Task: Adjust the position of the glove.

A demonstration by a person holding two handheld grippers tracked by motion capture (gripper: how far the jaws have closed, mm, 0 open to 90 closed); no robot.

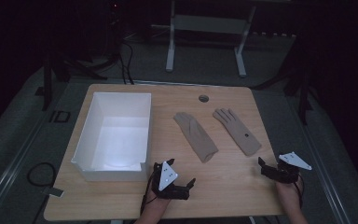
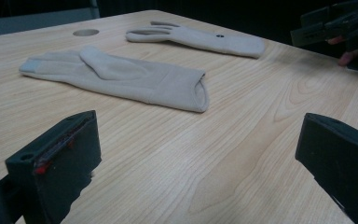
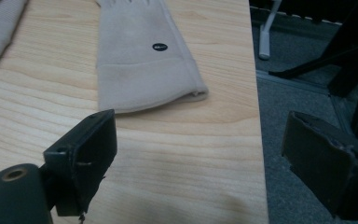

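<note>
I saw two beige gloves on my light wooden table (image 1: 223, 179) with its wavy grain: the left glove (image 1: 196, 136) plain, the right glove (image 1: 237, 131) marked by a small black oval logo (image 3: 159, 46). The box (image 1: 92, 122) beside them was white inside and out. My left gripper (image 1: 189, 185) and right gripper (image 1: 262, 164) were black, each topped by a pale grey plate, and the left one's pads (image 2: 58, 147) showed red edging.

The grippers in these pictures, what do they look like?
Both are black handheld tools. The left gripper and right gripper each carry a grey three-cornered plate on top; the left plate has small dark dots. Each claw has two blocky black jaws. A dark cable trails from each.
</note>
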